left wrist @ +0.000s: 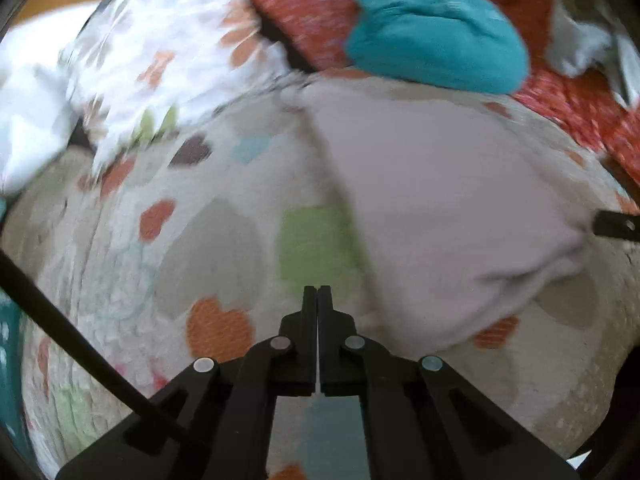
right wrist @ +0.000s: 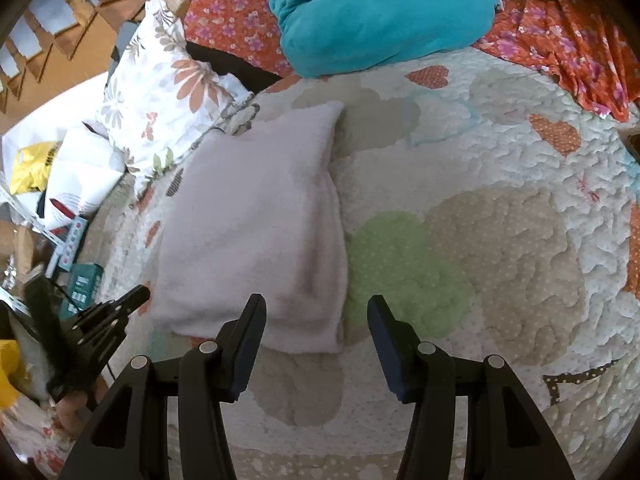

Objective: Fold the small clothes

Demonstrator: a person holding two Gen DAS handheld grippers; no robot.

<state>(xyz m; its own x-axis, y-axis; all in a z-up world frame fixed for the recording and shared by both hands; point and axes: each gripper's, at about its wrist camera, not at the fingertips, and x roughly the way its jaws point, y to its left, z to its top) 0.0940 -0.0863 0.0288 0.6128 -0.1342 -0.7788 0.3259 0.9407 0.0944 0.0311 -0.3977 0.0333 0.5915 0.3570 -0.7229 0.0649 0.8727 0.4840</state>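
A pale pink fuzzy garment (right wrist: 256, 216) lies folded flat on the heart-patterned quilt (right wrist: 500, 240). It also shows in the blurred left wrist view (left wrist: 440, 208). My right gripper (right wrist: 316, 312) is open and empty, hovering just above the garment's near right corner. My left gripper (left wrist: 318, 292) is shut with nothing between its fingers, over the quilt to the left of the garment. The left gripper also shows at the left edge of the right wrist view (right wrist: 136, 294). One right finger tip (left wrist: 612, 224) pokes in at the right of the left wrist view.
A teal garment (right wrist: 380, 12) lies bunched at the far side on an orange floral sheet (right wrist: 232, 12). A white floral pillow (right wrist: 164, 92) sits at the far left. Boxes, bags and clutter (right wrist: 48, 248) lie beyond the bed's left edge.
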